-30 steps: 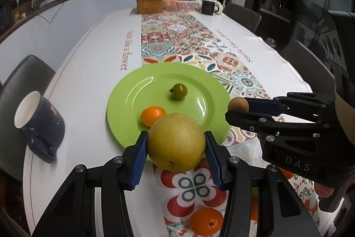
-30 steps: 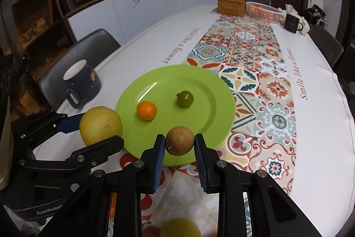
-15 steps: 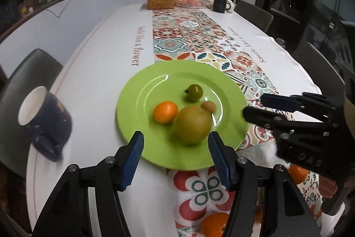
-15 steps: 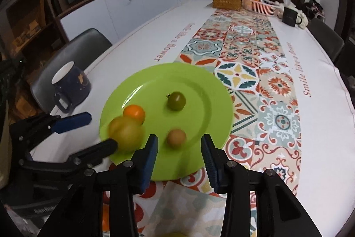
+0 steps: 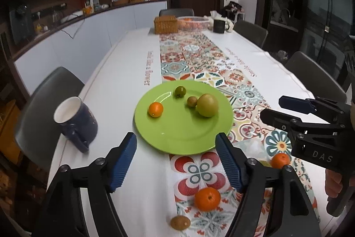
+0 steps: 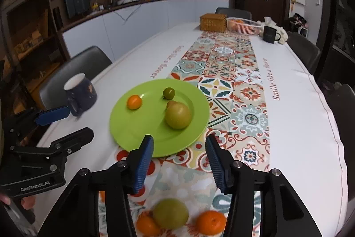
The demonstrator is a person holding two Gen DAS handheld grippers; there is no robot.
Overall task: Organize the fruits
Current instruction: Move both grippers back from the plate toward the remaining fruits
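Fruits now gather on the green plate: the yellow pear and small brown fruit, gripped a second ago, lie released and touching beside the little orange and green fruit. Left hand-held gripper and right hand-held gripper both gape empty, pulled back. Loose fruit remains on the worktop's near edge, including an orange.
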